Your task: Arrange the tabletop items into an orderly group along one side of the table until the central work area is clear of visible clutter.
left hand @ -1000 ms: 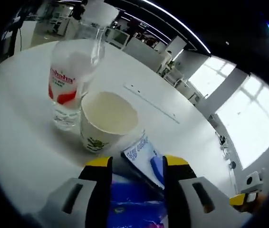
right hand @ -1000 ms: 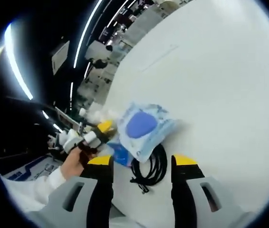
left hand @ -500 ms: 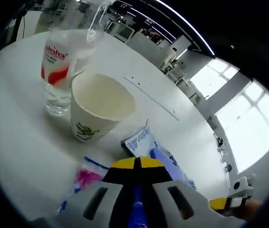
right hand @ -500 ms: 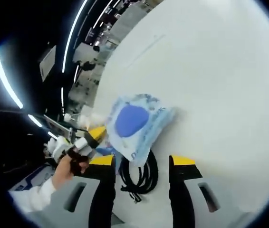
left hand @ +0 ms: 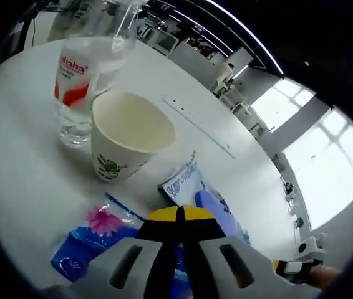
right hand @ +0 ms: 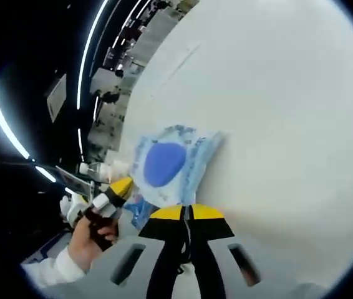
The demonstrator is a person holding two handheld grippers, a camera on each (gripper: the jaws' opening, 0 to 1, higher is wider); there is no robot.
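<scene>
Grouping means I keep the water bottle [left hand: 84,75], paper cup [left hand: 128,141] and wipe packets [left hand: 192,187] clustered on the worktop [left hand: 20,180], left gripper [left hand: 180,219] closed on a blue packet [left hand: 89,240], right gripper [right hand: 189,218] closed, apparently on the black cable.

- We found both views bright and evenly lit.
- Daylight entered through the windows [left hand: 326,162]; ceiling light strips [right hand: 5,118] curved overhead.
- The white table [right hand: 276,99] appeared nearly washed out, with only soft shadows.
- Fisheye distortion bent straight lines towards the edges, where detail blurred.
</scene>
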